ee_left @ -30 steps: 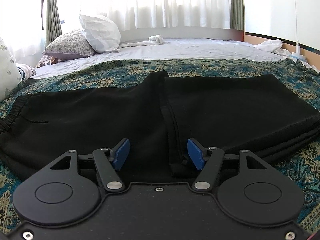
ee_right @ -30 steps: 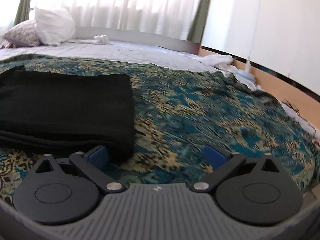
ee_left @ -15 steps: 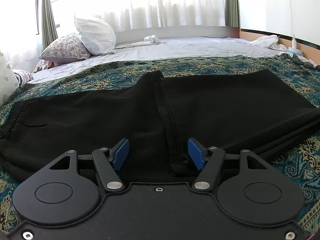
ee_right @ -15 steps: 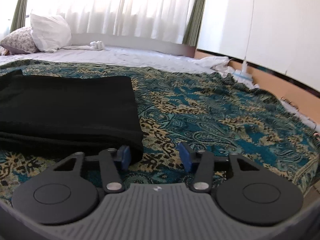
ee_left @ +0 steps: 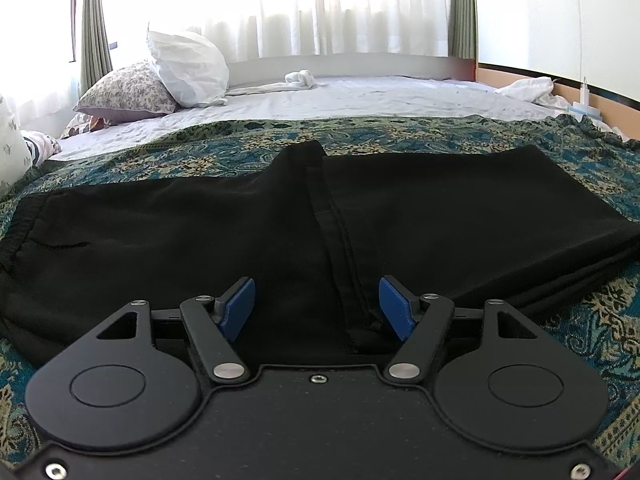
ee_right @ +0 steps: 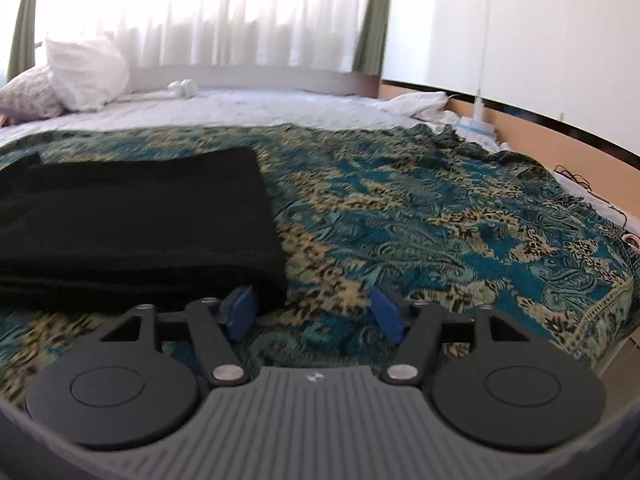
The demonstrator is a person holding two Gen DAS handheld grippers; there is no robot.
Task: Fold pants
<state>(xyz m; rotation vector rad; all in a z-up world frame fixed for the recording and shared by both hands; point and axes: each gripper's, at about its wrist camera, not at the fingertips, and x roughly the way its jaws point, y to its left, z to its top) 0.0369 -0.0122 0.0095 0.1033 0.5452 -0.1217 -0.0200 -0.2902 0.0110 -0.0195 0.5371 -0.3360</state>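
Note:
Black pants (ee_left: 224, 236) lie flat on a teal and gold patterned bedspread (ee_left: 404, 138), leg ends folded back over the middle, waistband at the far left. My left gripper (ee_left: 316, 308) is open and empty, low over the near edge where the folded leg hem lies. In the right wrist view the folded right end of the pants (ee_right: 132, 220) lies at the left. My right gripper (ee_right: 314, 314) is open and empty over the bedspread (ee_right: 440, 220), its left fingertip beside the near right corner of the fold.
Pillows (ee_left: 184, 68) and a white rolled cloth (ee_left: 300, 78) lie at the far side of the bed. White bedding (ee_right: 420, 102) and a cable lie along the right wall. The bed's right edge (ee_right: 616, 344) drops off near my right gripper.
My right gripper narrowed, then opened wider again, shifting slightly right at the fold's corner. My left gripper stayed open and barely moved over the near edge.

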